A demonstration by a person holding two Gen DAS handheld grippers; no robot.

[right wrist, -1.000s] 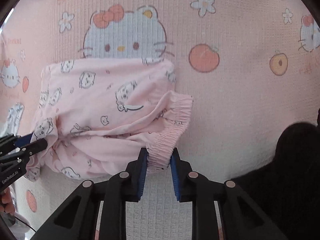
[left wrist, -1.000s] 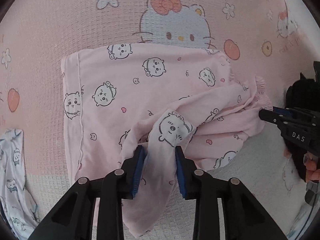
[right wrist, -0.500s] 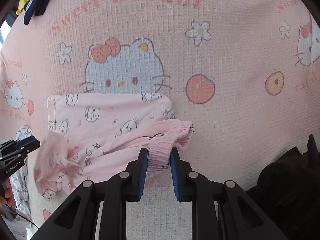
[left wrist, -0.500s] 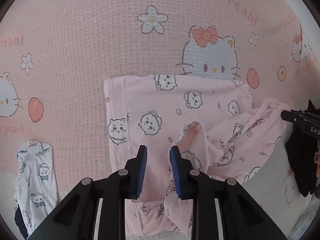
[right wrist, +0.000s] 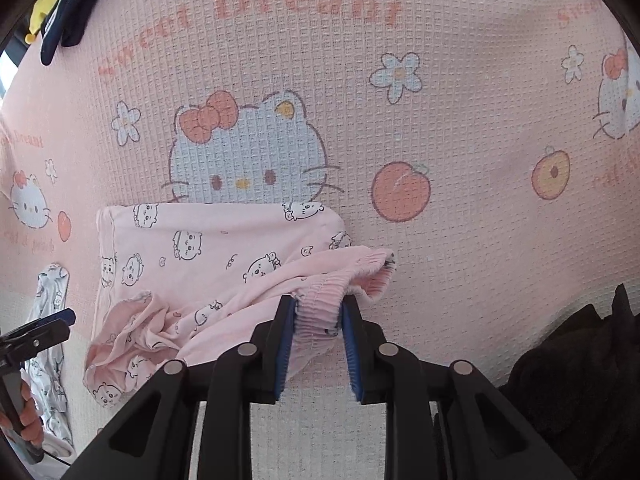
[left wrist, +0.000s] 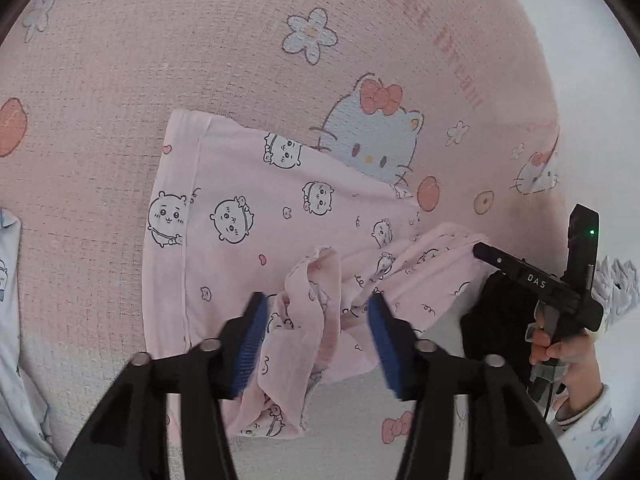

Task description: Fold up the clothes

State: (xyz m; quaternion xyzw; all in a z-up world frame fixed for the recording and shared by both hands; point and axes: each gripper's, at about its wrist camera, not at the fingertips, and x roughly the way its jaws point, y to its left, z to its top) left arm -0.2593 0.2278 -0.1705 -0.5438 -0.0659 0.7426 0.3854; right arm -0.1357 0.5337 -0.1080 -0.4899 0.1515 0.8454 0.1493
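Observation:
A pink garment printed with small cartoon faces [left wrist: 248, 208] lies partly folded on a pink Hello Kitty blanket [left wrist: 160, 60]. My left gripper [left wrist: 316, 308] is open and empty above a crumpled bunch of the garment's cloth [left wrist: 308, 320]. My right gripper [right wrist: 318, 312] is shut on the garment's gathered elastic waistband [right wrist: 320, 308]. The same garment [right wrist: 200, 248] shows in the right wrist view, flat at the back and bunched at its near left corner [right wrist: 132, 328]. The right gripper also shows in the left wrist view [left wrist: 520, 276], holding the garment's right end.
A white printed garment lies at the left [left wrist: 12, 320] [right wrist: 52, 320]. A black garment lies at the right [right wrist: 580, 360] [left wrist: 500, 320]. Dark blue and yellow clothes lie at the far left corner [right wrist: 60, 12]. The blanket [right wrist: 440, 100] stretches beyond the garment.
My left gripper has let go of the pink cloth, opened and drawn back; the cloth has dropped in a bunch. My right gripper has kept hold of the waistband and lifted back.

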